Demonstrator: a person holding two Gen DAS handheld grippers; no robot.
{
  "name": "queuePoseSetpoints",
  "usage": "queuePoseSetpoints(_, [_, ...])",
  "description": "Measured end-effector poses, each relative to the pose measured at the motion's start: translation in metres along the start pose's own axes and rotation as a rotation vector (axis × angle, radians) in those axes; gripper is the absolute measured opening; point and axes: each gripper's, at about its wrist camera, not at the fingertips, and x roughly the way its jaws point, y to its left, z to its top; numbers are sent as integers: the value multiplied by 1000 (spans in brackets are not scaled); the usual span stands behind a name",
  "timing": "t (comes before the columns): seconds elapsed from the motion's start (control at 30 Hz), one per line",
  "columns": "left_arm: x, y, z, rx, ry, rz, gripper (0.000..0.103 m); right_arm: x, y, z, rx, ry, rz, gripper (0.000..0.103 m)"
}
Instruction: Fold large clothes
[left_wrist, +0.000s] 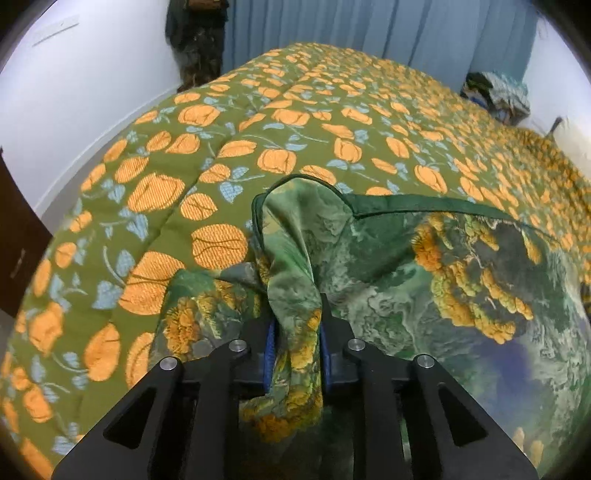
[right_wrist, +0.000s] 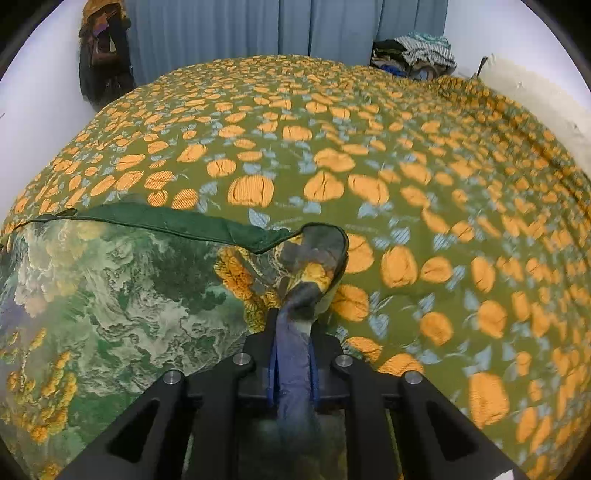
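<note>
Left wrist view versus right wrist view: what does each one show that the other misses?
Only the left view shows the dark door at its left edge, and the left tongs pinching a green flowered corner. Only the right view shows the right tongs pinching a bluish corner. Both show the flowered cloth with its dark green hem, the orange-patterned bedspread, the blue curtains and a clothes pile.

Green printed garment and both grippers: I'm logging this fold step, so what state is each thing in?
Green printed garment: lying on the bed, two edge parts bunched in the grippers.
Left gripper: shut on the garment.
Right gripper: shut on the garment.
Orange-flowered bedspread: spread over the bed.
Blue curtains: drawn.
</note>
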Motion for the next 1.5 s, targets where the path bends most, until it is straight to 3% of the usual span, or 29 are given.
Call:
queuePoseSetpoints(0.13, [-1, -2, -6, 13, -34, -13, 21, 11, -3, -10, 39, -19, 24, 16])
queuePoseSetpoints(0.67, [7, 20, -9, -96, -76, -153, 22, 20, -9, -15, 72, -63, 42, 17])
queuePoseSetpoints(0.87, [5, 18, -8, -89, -71, -142, 23, 20, -11, -14, 78, -64, 52, 17])
queuePoseSetpoints(0.97, [0, 20, -7, -101, -59, -158, 26, 18, -22, -14, 122, -67, 110, 18])
queuePoseSetpoints(1.07, [-10, 30, -1, -148, -3, -196, 40, 15, -48, -10, 231, -38, 232, 22])
queuePoseSetpoints(1.1, [-15, 33, 2, -159, 17, -206, 55, 13, -55, -8, 257, -27, 251, 30])
queuePoseSetpoints(1.13, [-24, 35, 6, -159, 34, -202, 71, 6, -65, -5, 290, -19, 249, 48])
queuePoseSetpoints(1.2, [-48, 37, 11, -128, 12, -152, 77, -15, -77, -2, 301, -62, 233, 59])
queuePoseSetpoints(1.33, [-93, 29, 8, -26, -81, -139, 86, -69, -70, -3, 173, -151, 196, 59])
queuePoseSetpoints(1.5, [-90, 10, -9, 55, -99, -133, 91, -121, -26, -32, 21, -183, 328, 59])
